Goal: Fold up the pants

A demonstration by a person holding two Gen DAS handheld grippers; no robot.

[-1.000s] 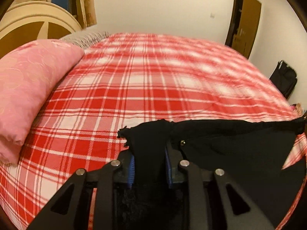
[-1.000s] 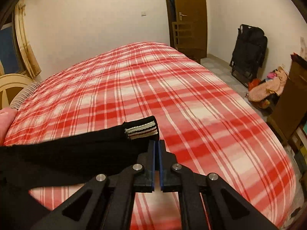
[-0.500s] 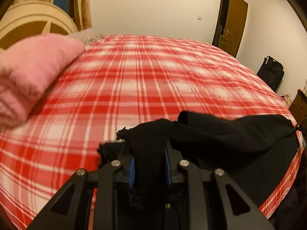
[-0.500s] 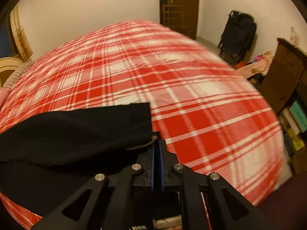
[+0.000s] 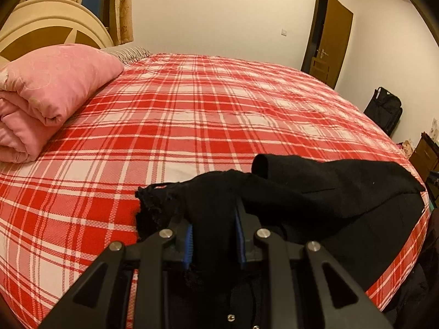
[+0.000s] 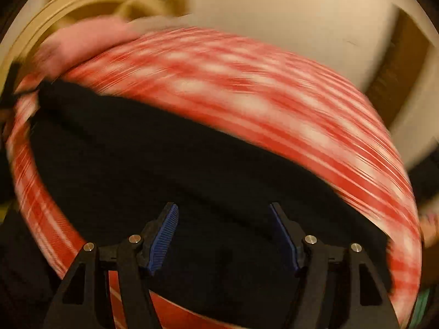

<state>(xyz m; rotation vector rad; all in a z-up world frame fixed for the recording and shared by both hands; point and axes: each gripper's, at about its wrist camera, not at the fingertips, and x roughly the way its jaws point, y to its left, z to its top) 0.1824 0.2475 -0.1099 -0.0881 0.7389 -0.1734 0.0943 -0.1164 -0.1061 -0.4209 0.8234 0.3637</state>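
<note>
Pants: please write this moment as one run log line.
left tongs: shut on pants | right tongs: open above pants | bed: under pants

Matt black cloth pants [image 5: 329, 192]

place: home bedroom | evidence: plaid-covered bed [image 5: 219, 115], pink pillow [image 5: 52, 82], headboard [image 5: 41, 27], wooden door [image 5: 333, 41]

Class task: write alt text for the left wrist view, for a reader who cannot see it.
The left gripper is shut on a bunch of the black pants, which lie crumpled on a red plaid bed. A folded pink quilt sits at the left.
</note>
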